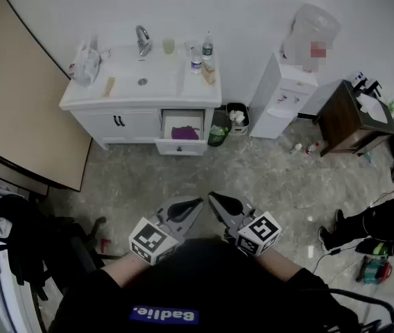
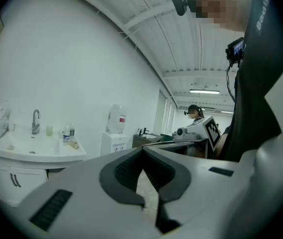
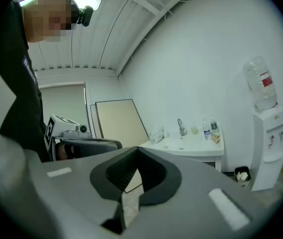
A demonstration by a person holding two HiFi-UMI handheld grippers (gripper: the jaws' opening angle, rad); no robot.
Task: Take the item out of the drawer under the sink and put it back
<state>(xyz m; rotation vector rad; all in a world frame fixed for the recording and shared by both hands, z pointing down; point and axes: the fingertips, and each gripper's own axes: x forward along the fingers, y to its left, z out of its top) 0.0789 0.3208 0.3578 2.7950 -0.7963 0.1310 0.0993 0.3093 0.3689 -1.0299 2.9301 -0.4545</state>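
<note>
**Q:** How many tools were there, and in what state?

**A:** Two. The left tool (image 1: 197,202) and the right tool (image 1: 211,197) were held side by side above the floor, close to the person's body and well apart from the bench (image 1: 198,91). Each had its jaws together, with nothing between them.

**Q:** Which containers were there, and what did they hold?

**A:** One drawer (image 1: 181,148) stood pulled out under the bench's right end. It held one purple item (image 1: 184,133), lying near the drawer's front. Two bins stood on the floor just beside that end. The black bin (image 1: 237,108) held white crumpled material. The contents of the green-lined bin (image 1: 218,132) could not be told.

**Q:** And on the bench?

**A:** Two bottles (image 1: 208,46) and one cup (image 1: 168,46) stood near the back right corner. One faucet (image 1: 143,40) stood at the back edge, and one white bag (image 1: 84,64) lay at the left end.
</note>
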